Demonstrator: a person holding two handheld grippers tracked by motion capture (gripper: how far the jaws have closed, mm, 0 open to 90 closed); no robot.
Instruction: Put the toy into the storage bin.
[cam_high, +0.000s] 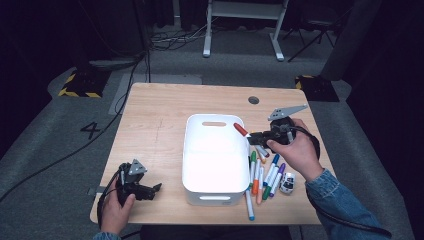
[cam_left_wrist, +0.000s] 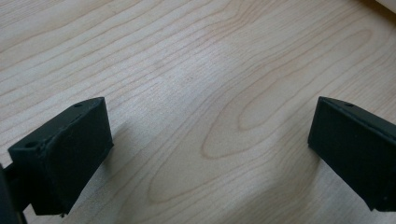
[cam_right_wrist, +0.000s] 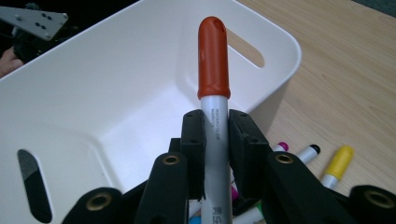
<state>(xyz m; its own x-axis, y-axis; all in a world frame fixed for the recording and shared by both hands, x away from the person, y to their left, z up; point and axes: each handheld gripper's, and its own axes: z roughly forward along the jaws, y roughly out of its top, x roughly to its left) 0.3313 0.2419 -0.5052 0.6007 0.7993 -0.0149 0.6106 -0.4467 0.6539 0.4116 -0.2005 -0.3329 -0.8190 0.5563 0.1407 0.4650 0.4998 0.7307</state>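
Pale wooden tabletop (cam_high: 155, 125), dark room. Right gripper (cam_right_wrist: 215, 135) clamps red-capped grey marker pen (cam_right_wrist: 214, 70) above rim of white plastic bin (cam_high: 212, 150). Left gripper (cam_left_wrist: 210, 144) gapes, empty. Step: carrying pen over bin; next, release inside.

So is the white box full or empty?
Empty. The white box shows only its bare bottom; the right gripper holds the red-capped marker over its rim.

My light wooden bench (cam_high: 160, 115) stands on grey carpet (cam_high: 50, 150) in a dark room. Black cables (cam_high: 170, 37) trail across the floor toward a white desk frame (cam_high: 242, 27); yellow-and-black hazard tape (cam_high: 75, 90) marks two corners behind.
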